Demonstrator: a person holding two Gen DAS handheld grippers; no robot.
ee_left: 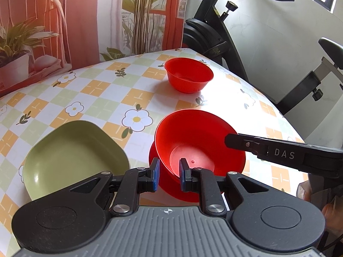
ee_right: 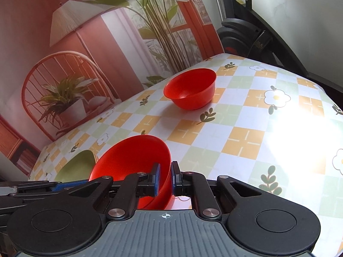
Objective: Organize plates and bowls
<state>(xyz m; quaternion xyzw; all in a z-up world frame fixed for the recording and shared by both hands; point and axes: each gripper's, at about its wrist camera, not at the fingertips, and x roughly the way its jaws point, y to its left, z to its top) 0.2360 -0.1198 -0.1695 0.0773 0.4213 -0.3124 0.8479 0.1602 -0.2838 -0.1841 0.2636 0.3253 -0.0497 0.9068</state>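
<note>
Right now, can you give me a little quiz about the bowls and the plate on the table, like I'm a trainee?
1. True or false: the far red bowl is held by a gripper.
2. Pick one: the plate beside the near red bowl is A) green, B) blue, C) white.
3. Fill in: the jaws of the right gripper are closed on the rim of the ____ red bowl, which sits tilted.

Key: 1 false, it stands alone on the table. 2 A. 3 near.
</note>
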